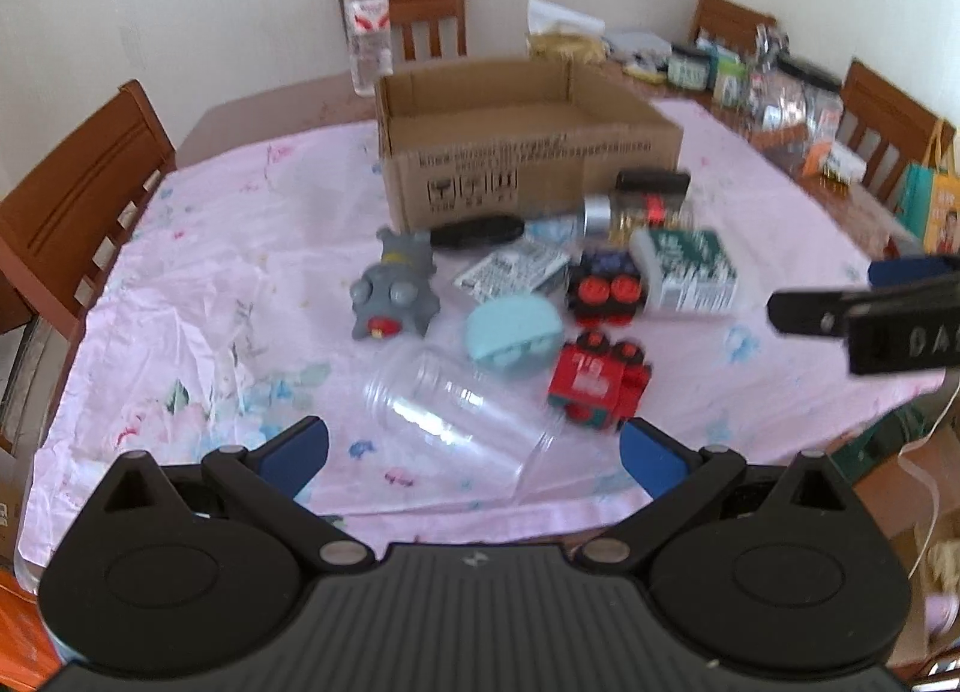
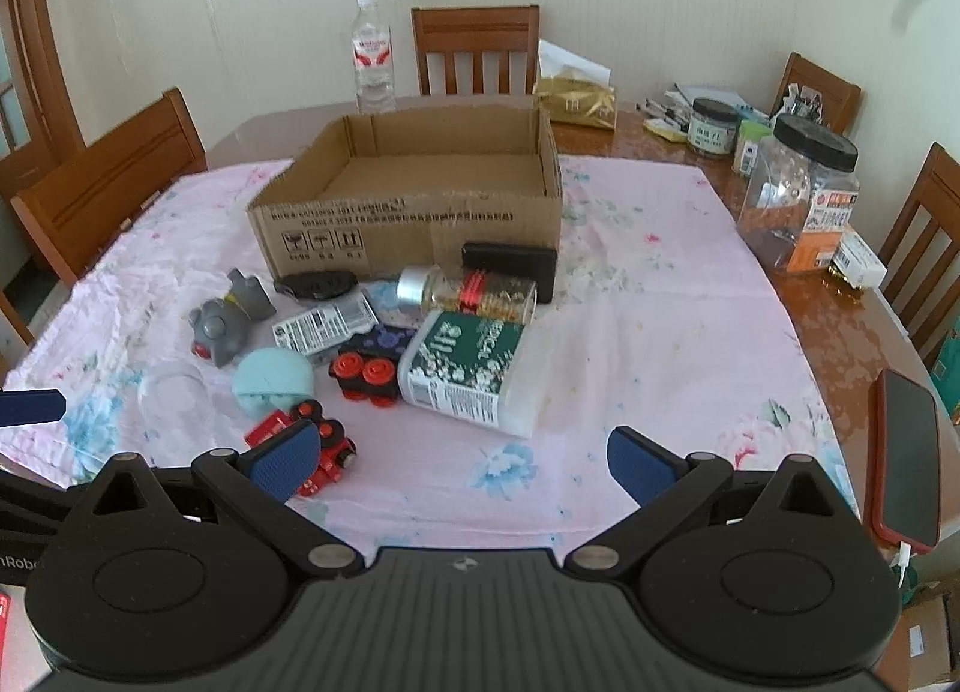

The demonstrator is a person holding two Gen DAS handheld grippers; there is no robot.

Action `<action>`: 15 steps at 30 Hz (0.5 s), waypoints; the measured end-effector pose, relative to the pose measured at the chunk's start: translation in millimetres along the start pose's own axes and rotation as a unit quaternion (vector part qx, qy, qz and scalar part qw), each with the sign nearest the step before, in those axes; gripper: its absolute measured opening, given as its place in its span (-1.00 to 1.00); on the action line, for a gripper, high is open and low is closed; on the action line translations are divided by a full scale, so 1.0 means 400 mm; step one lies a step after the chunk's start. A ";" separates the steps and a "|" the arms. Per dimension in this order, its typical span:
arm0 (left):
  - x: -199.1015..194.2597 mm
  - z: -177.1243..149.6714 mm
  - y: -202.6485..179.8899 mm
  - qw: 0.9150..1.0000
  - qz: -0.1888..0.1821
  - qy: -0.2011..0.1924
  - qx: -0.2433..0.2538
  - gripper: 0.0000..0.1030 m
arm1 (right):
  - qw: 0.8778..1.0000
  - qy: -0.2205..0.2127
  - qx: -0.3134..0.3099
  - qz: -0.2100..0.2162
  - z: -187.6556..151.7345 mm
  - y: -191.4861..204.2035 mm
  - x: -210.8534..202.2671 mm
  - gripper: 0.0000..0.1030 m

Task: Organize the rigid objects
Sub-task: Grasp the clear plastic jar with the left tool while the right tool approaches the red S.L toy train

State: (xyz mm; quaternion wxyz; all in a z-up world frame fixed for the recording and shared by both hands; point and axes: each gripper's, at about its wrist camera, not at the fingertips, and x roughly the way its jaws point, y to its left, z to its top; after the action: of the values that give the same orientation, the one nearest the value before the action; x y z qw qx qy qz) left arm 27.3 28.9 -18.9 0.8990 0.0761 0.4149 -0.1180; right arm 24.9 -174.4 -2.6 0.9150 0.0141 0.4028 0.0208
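Many toys point(image 2: 360, 377), jars clustered before empty cardboard box point(image 2: 414, 224); phone point(image 2: 909, 461) aside.

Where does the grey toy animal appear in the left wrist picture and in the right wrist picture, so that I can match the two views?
Left wrist view: the grey toy animal lies left of centre on the pink cloth, in front of the box's left corner.
Right wrist view: it lies further left, below the box's front left corner.
Shared landmark: the open cardboard box, just behind the toy in both views.
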 end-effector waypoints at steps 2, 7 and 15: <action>0.020 -0.010 0.007 1.000 -0.001 0.011 0.014 0.99 | 1.000 0.009 -0.001 -0.001 -0.004 0.000 0.012 1.00; 0.068 -0.023 0.019 0.998 -0.009 0.033 0.047 0.99 | 0.999 0.031 -0.004 -0.007 -0.013 0.000 0.042 1.00; 0.130 -0.002 0.037 0.994 -0.021 0.046 0.094 0.99 | 0.999 0.053 0.009 -0.010 -0.013 0.006 0.080 1.00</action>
State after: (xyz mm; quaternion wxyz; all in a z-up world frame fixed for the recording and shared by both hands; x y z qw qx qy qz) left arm 63.4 35.7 -58.7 0.8652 0.1573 0.4441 -0.1717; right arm 42.6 -170.4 -29.4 0.8923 0.0172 0.4510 0.0089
